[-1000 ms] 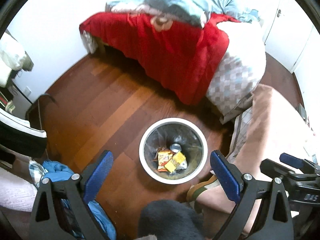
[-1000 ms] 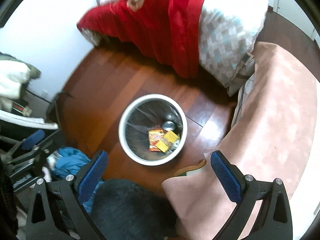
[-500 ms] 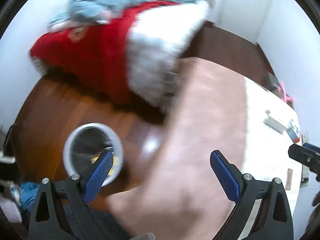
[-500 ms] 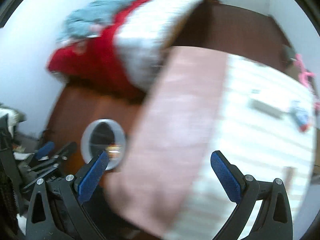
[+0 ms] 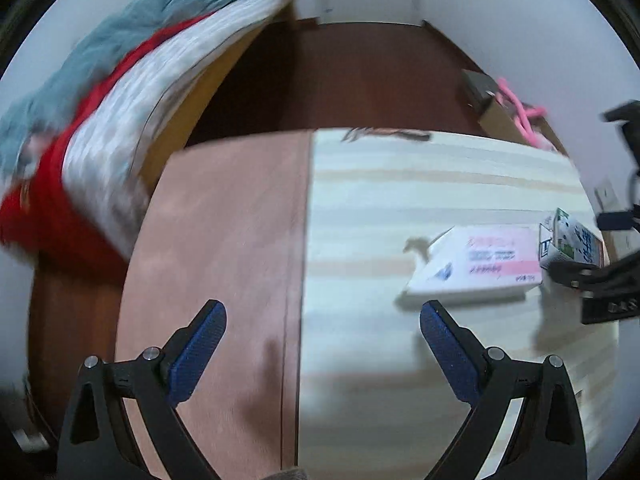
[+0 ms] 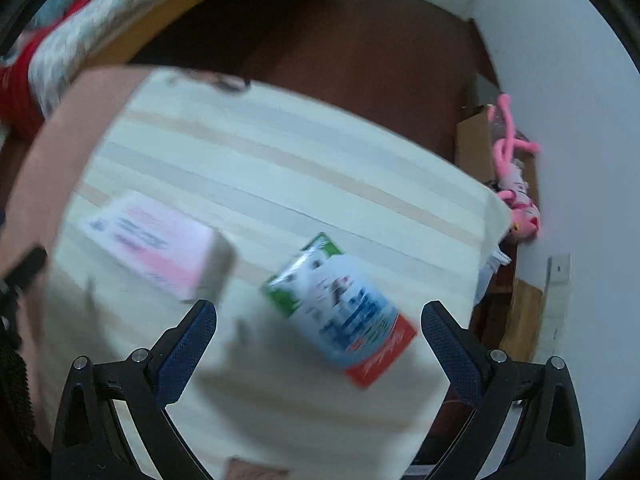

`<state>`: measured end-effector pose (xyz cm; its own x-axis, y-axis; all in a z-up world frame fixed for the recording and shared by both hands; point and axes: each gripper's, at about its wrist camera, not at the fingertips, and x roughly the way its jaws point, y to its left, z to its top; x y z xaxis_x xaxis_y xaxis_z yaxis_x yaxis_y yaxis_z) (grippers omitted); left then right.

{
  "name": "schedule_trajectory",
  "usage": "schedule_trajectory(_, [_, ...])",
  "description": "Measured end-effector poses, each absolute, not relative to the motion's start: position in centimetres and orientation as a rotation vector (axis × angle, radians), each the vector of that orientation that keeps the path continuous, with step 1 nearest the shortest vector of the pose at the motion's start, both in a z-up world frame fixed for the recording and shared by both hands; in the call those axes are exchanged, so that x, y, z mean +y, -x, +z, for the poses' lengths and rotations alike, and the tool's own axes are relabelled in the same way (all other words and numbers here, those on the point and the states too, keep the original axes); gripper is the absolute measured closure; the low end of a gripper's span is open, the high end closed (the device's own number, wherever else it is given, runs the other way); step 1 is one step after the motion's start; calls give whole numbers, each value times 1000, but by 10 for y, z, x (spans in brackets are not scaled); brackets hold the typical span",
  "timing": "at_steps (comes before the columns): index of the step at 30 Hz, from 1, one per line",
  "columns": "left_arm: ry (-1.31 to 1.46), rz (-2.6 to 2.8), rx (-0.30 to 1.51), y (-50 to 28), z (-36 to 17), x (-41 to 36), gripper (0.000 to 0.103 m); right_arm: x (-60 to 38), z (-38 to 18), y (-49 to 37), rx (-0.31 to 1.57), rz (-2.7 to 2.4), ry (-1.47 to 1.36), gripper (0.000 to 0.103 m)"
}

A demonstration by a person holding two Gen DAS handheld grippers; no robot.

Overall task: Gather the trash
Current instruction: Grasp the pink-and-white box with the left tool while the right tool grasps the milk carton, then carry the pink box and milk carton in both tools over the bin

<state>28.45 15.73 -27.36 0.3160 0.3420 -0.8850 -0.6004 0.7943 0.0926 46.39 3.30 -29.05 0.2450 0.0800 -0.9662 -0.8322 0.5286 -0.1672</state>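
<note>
Hovering over the striped bed sheet (image 6: 304, 168), your right gripper (image 6: 319, 322) is spread wide and grasps nothing; the milk carton (image 6: 340, 316) lies on its side on the sheet between its fingers, print smeared by blur. Beside the carton, toward the pink blanket (image 5: 224, 240), sits a flat white-and-pink box (image 5: 476, 264) whose label you cannot read. Your left gripper (image 5: 322, 336) is also spread and empty, well short of the carton. Beyond the sheet's edge, a pink plush toy (image 6: 516, 176) is half hidden against the wall.
</note>
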Motion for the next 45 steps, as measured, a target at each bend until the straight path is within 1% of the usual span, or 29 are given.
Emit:
schedule_trajectory(2, [208, 584, 1076, -294, -271, 152, 4, 30, -303, -479, 1209, 735, 783, 0])
schedule_trajectory(3, [152, 541, 1074, -301, -267, 147, 4, 26, -306, -485, 1225, 730, 755, 4])
schedule_trajectory(4, [117, 506, 1071, -306, -267, 144, 4, 25, -307, -490, 1235, 730, 729, 17])
schedule_trajectory(5, [66, 454, 1068, -313, -265, 139, 4, 17, -305, -495, 1249, 719, 670, 20])
schedule_trajectory(6, [19, 395, 1067, -319, -264, 134, 4, 10, -305, -497, 1260, 700, 641, 26])
schedule_trajectory(7, [-24, 342, 1068, -325, -263, 131, 4, -4, -305, -501, 1299, 637, 589, 29])
schedule_trajectory(9, [-137, 197, 1090, -341, -265, 116, 4, -31, -306, -503, 1371, 542, 484, 32])
schedule_trajectory(15, [-305, -78, 1262, -383, -298, 86, 5, -77, -309, -507, 1439, 519, 341, 31])
schedule_trajectory(16, [-322, -87, 1281, -389, -305, 85, 7, -81, -308, -508, 1431, 535, 328, 31])
schedule_trajectory(17, [-318, -100, 1289, -393, -309, 85, 26, -82, -307, -508, 1424, 538, 332, 31])
schedule_trajectory(18, [-306, -96, 1298, -395, -311, 86, 34, -83, -308, -509, 1417, 538, 343, 31])
schedule_trajectory(19, [-274, -83, 1291, -397, -309, 88, 35, -83, -308, -508, 1408, 536, 355, 31])
schedule_trajectory(20, [-243, -87, 1280, -398, -306, 88, 40, -82, -309, -508, 1397, 540, 372, 31])
schedule_trajectory(21, [-187, -74, 1279, -398, -303, 90, 41, -81, -308, -504, 1387, 540, 382, 31])
schedule_trajectory(22, [-157, -49, 1278, -396, -302, 91, 41, -81, -308, -498, 1372, 539, 385, 31])
schedule_trajectory(23, [-123, -27, 1272, -394, -300, 92, 42, -83, -305, -494, 1343, 538, 390, 34])
schedule_trajectory(24, [-64, -1, 1280, -393, -298, 96, 43, -81, -305, -492, 1316, 529, 401, 39])
schedule_trajectory(26, [64, 66, 1278, -388, -295, 105, 43, -80, -300, -483, 1323, 537, 357, 40])
schedule_trajectory(29, [151, 95, 1269, -389, -296, 112, 43, -78, -299, -481, 1363, 583, 292, 39])
schedule_trajectory(33, [44, 46, 1277, -394, -306, 102, 41, -70, -303, -485, 1387, 588, 351, 35])
schedule_trajectory(35, [-11, 49, 1304, -397, -315, 99, 45, -68, -306, -486, 1387, 591, 390, 34])
schedule_trajectory(38, [-25, 58, 1290, -400, -313, 91, 51, -65, -308, -484, 1380, 578, 431, 34])
schedule_trajectory(39, [-21, 78, 1275, -399, -309, 89, 52, -64, -308, -483, 1376, 574, 443, 35])
schedule_trajectory(41, [-5, 108, 1228, -388, -298, 91, 53, -62, -306, -477, 1348, 552, 476, 41])
schedule_trajectory(45, [43, 226, 1133, -361, -273, 94, 53, -65, -292, -461, 1291, 558, 449, 42])
